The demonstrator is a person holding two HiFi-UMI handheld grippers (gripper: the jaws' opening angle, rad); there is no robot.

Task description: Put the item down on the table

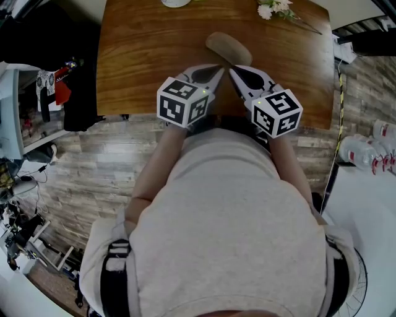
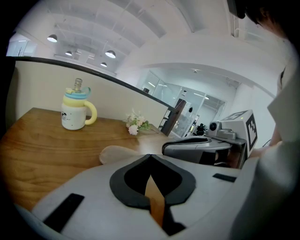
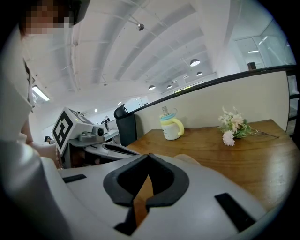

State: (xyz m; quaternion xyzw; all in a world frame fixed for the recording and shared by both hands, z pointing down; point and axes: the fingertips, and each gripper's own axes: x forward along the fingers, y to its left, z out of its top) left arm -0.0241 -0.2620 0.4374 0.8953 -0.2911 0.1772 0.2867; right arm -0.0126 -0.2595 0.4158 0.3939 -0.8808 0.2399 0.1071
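Note:
A tan, flat oval item (image 1: pixel 229 44) lies on the brown wooden table (image 1: pixel 142 56), near the middle toward its front edge. My left gripper (image 1: pixel 219 69) and right gripper (image 1: pixel 234 70) point at it side by side, tips close together just short of its near end. Whether either tip touches it I cannot tell. In the left gripper view the jaws (image 2: pixel 150 157) meet at their tips, and the item (image 2: pixel 115 152) shows beyond them. In the right gripper view the jaws (image 3: pixel 149 155) are also shut, with only table wood seen through the slit behind them.
A white mug (image 2: pixel 75 112) with a yellow handle stands at the table's far edge. A small bunch of flowers (image 1: pixel 275 8) lies at the far right corner. The table's front edge is right at the person's body. Water bottles (image 1: pixel 365 151) stand to the right.

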